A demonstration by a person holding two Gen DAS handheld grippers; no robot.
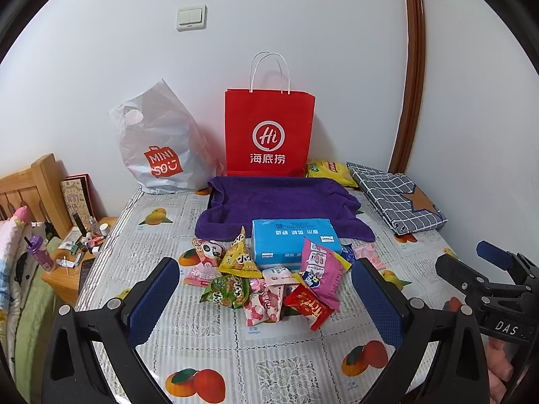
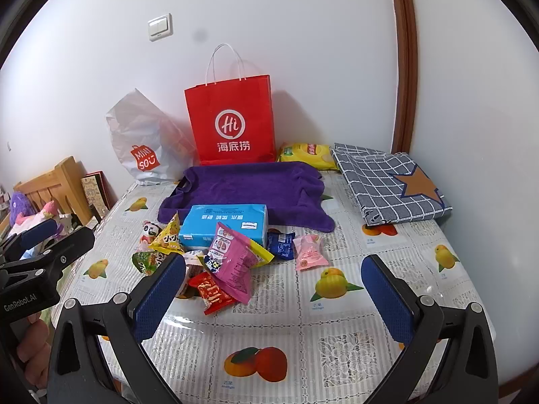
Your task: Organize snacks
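A heap of snack packets lies mid-table on the fruit-print cloth (image 1: 269, 363): a pink packet (image 1: 320, 269), a red one (image 1: 308, 304), a green one (image 1: 225, 291) and a yellow triangular one (image 1: 239, 257). A blue tissue pack (image 1: 291, 239) sits just behind them, against a tray lined with a purple towel (image 1: 279, 202). My left gripper (image 1: 264, 264) is open and empty, hovering short of the heap. My right gripper (image 2: 273, 259) is also open and empty; the pink packet (image 2: 232, 262) and the red packet (image 2: 212, 293) lie by its left finger. A dark blue packet (image 2: 281, 244) and a pale pink packet (image 2: 310, 252) lie apart.
A red paper bag (image 1: 269, 134) and a white plastic bag (image 1: 161, 155) stand against the back wall. A yellow chip bag (image 1: 328, 170) and a folded checked cloth (image 1: 397, 198) lie at the back right. A cluttered nightstand (image 1: 84, 245) stands off the left edge.
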